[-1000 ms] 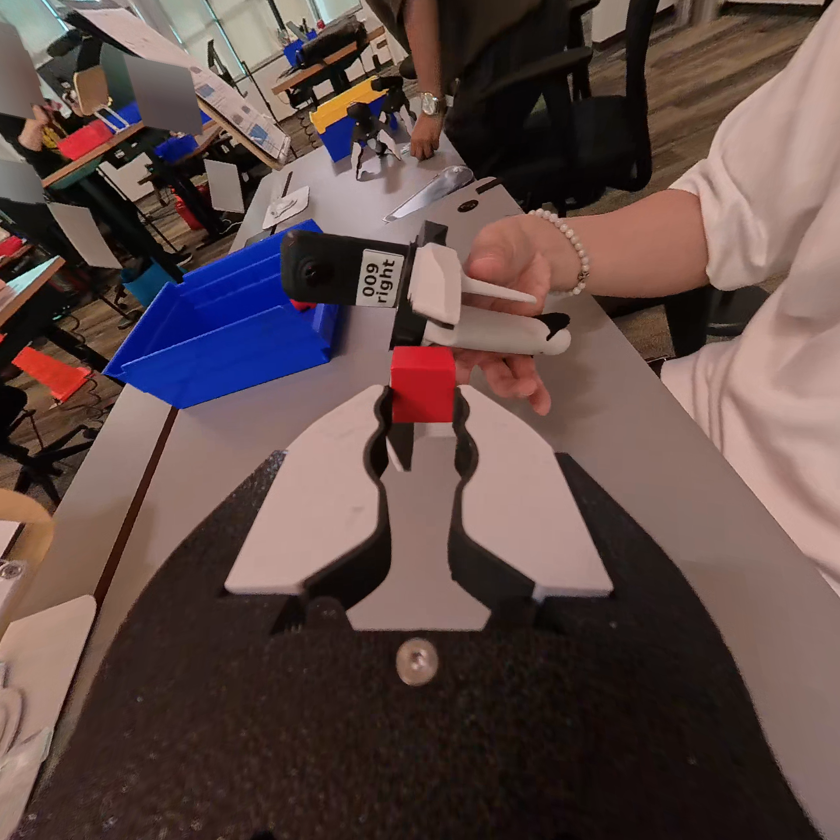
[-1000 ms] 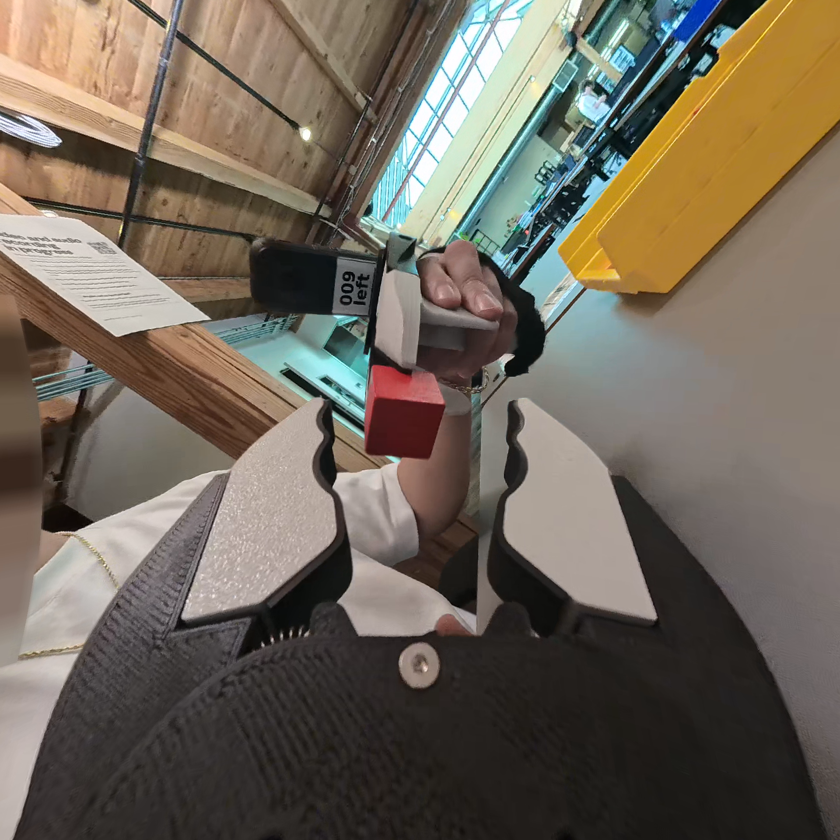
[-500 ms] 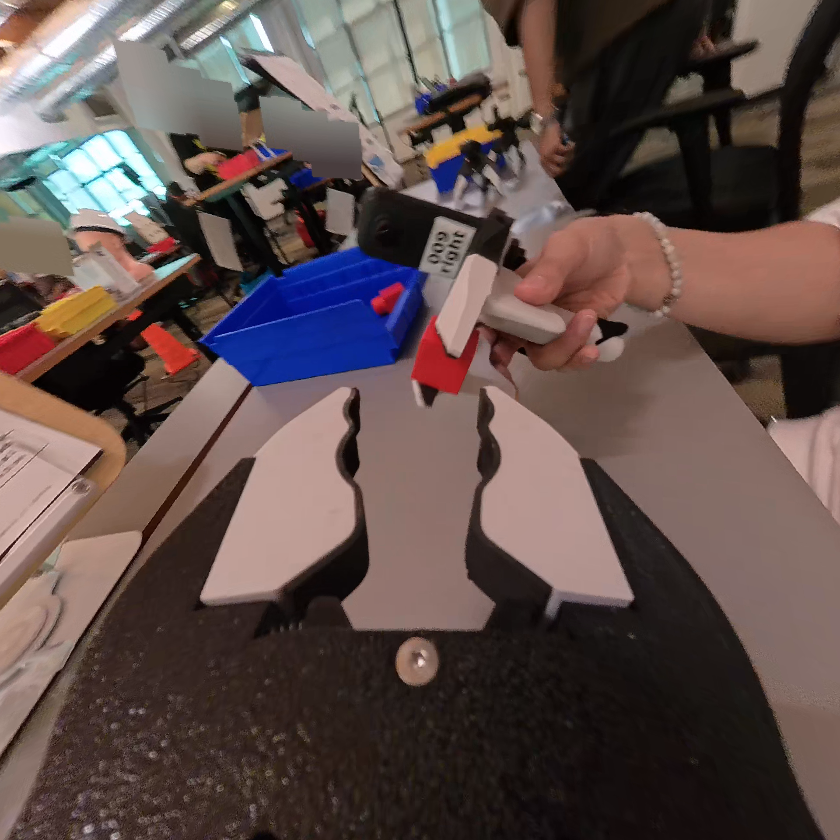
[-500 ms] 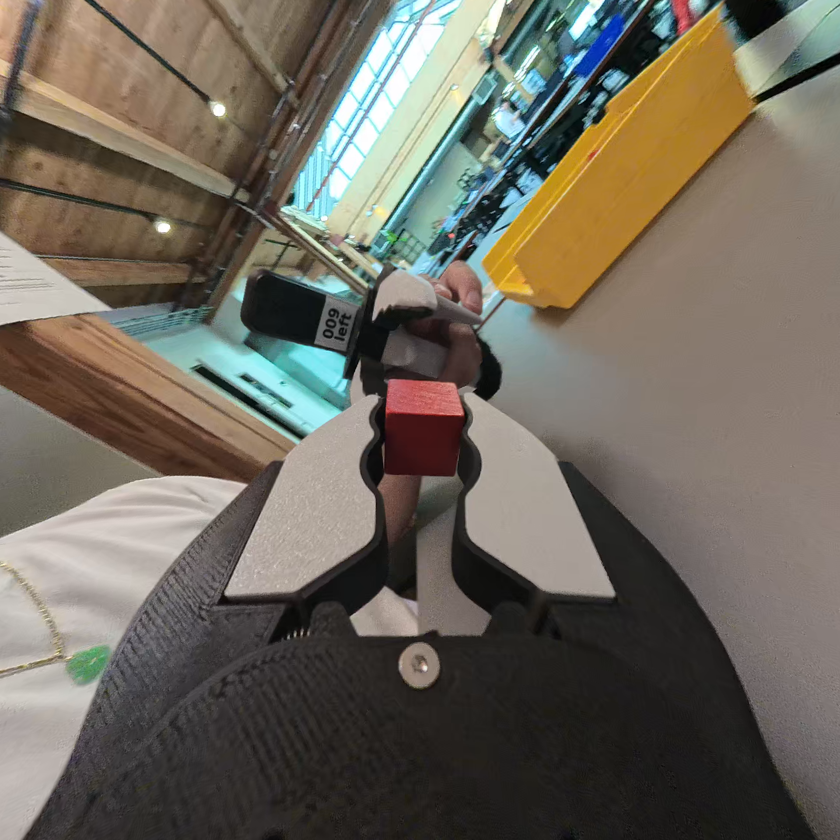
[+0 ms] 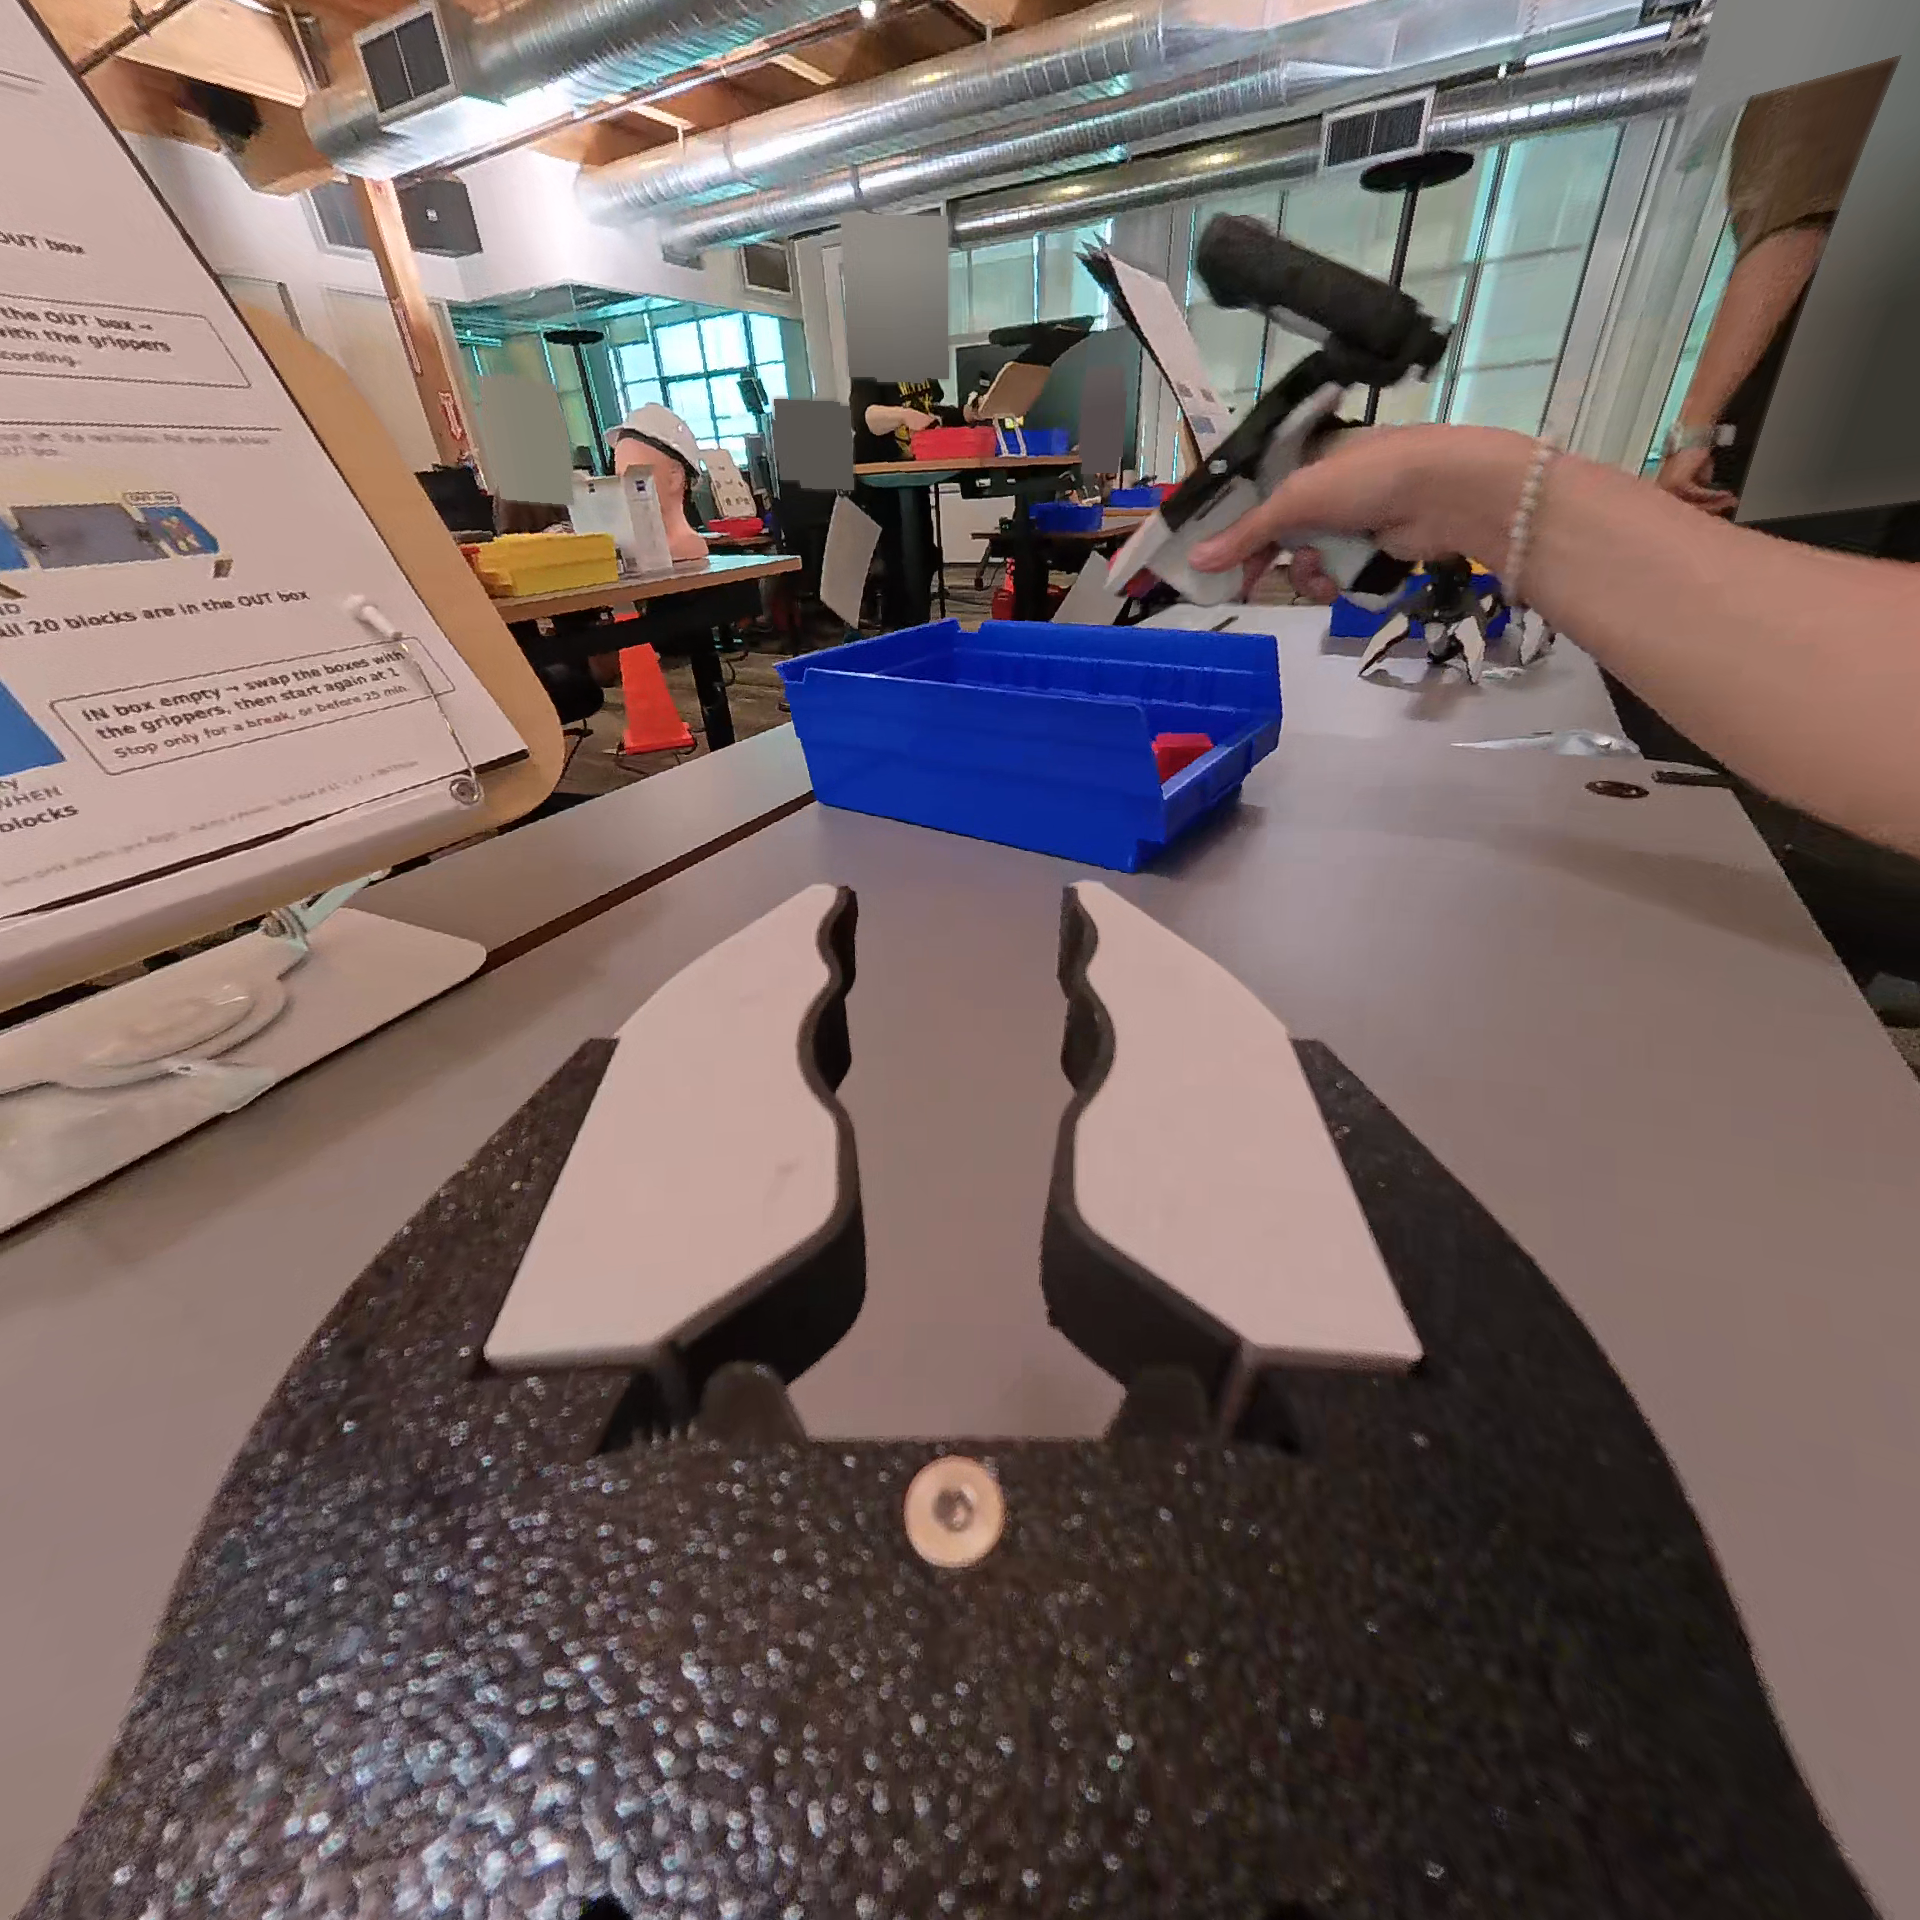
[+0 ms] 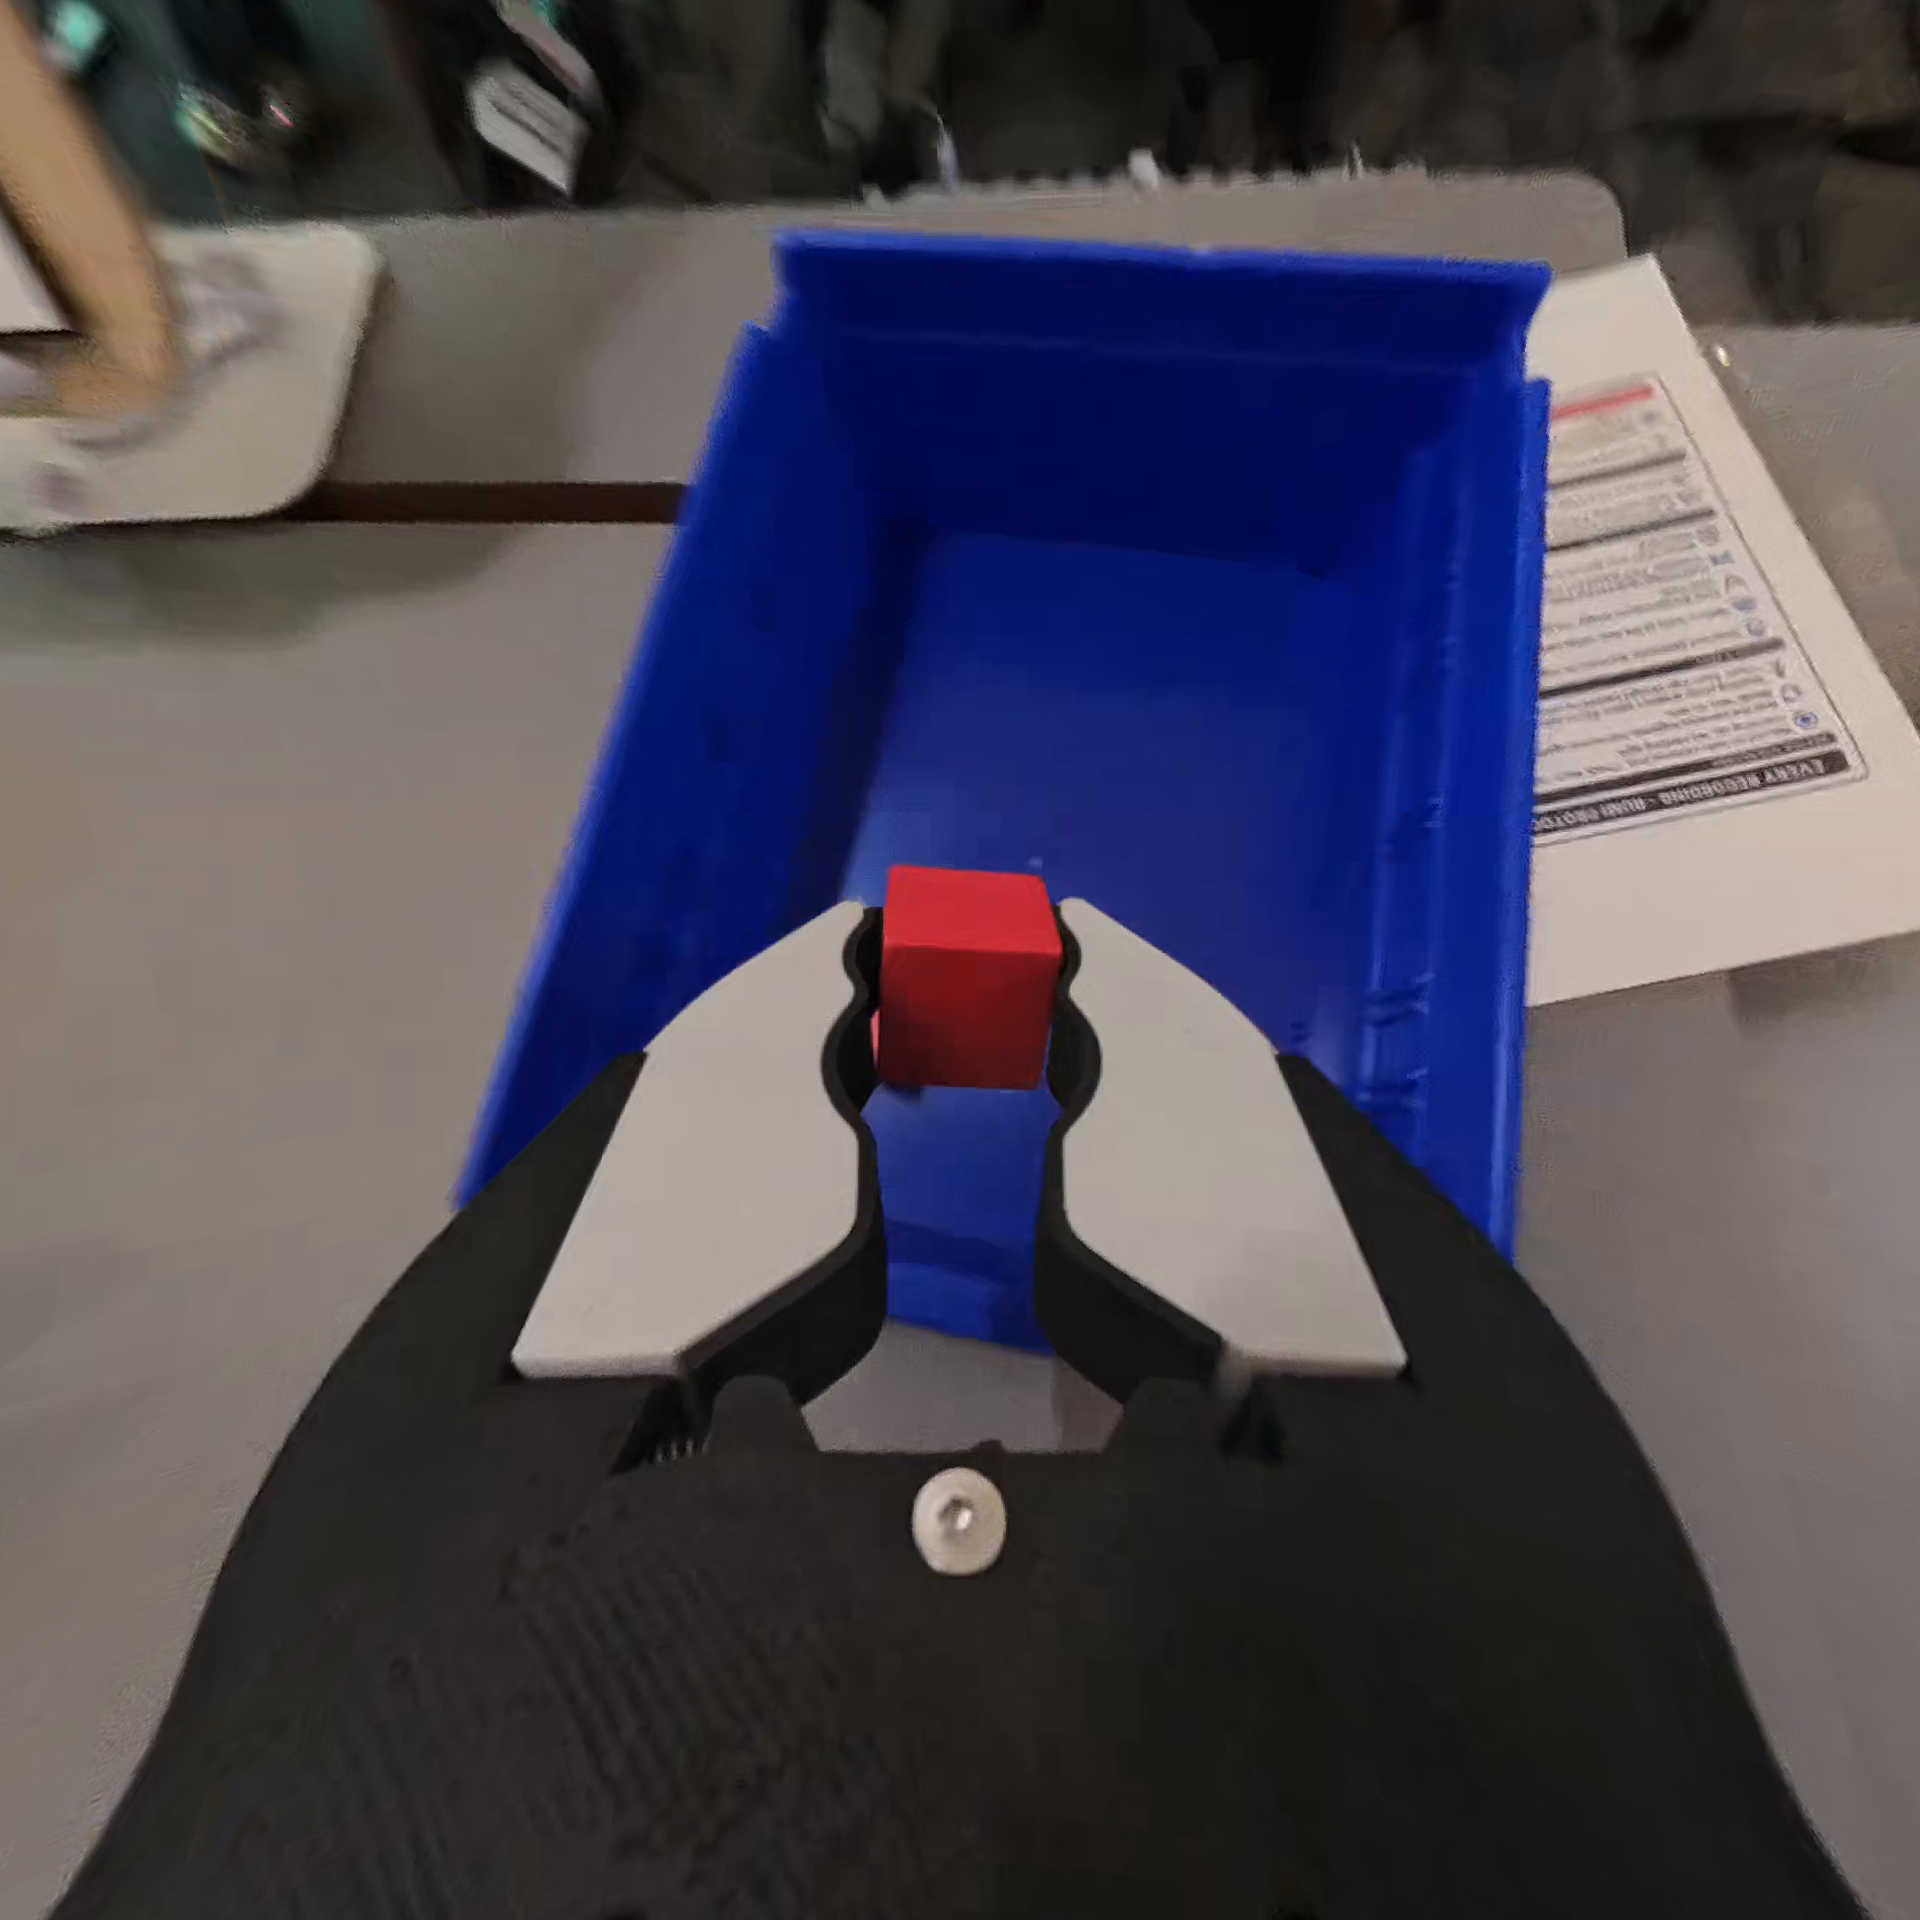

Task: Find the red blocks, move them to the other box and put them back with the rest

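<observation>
While right tool grips red block, blue box holds another.

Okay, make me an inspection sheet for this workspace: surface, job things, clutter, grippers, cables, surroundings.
Surface: grey table top, seam on its left part.
Job things: blue plastic bin open-topped; red cube block in the right gripper's grasp above the bin; another red block inside the bin.
Clutter: printed sheet beside the bin; instruction board on a stand.
Grippers: left gripper open, nothing between the fingers; right gripper shut on the block.
Cables: nothing seen.
Surroundings: other desks, coloured bins, orange cone, people.
</observation>
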A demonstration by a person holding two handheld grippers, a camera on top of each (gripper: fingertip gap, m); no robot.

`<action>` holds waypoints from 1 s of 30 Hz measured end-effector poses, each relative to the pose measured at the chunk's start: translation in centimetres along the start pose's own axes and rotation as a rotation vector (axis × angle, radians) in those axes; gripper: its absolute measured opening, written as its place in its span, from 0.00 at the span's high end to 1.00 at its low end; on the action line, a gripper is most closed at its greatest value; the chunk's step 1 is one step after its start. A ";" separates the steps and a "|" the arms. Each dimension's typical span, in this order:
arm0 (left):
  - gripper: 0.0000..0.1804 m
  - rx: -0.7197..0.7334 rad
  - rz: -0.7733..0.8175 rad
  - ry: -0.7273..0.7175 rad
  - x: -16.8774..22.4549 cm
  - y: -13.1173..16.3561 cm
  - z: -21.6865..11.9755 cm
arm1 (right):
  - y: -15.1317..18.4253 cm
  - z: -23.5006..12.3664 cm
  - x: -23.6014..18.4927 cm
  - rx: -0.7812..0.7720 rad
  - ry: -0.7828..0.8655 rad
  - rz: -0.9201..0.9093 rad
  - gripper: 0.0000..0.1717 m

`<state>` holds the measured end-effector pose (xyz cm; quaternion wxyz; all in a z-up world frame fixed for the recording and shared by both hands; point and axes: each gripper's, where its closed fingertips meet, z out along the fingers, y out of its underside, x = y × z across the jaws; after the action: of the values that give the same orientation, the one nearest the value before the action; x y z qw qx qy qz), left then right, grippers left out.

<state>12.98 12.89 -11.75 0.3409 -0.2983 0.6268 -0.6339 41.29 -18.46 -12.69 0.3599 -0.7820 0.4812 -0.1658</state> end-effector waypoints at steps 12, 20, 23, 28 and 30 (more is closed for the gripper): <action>0.80 -0.042 -0.052 0.035 0.2 2.0 0.5 | 3.4 8.0 7.7 -0.499 0.293 -0.092 0.82; 0.80 -0.041 -0.054 0.041 0.3 1.9 0.5 | 3.1 8.7 9.0 -0.497 0.354 -0.129 0.83; 0.80 -0.032 -0.063 0.035 0.1 1.8 0.5 | 2.0 8.7 8.8 -0.428 0.363 -0.142 0.77; 0.79 -0.026 -0.081 0.034 0.0 1.7 0.4 | -0.2 7.7 8.1 -0.300 0.342 -0.136 0.73; 0.79 -0.022 -0.080 0.030 -0.1 1.4 0.3 | -1.8 6.8 6.9 -0.203 0.321 -0.142 0.70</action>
<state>13.35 12.82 -13.18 0.3027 -0.3174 0.6263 -0.6445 49.88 -21.26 -16.72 0.1853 -0.8097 0.4904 -0.2638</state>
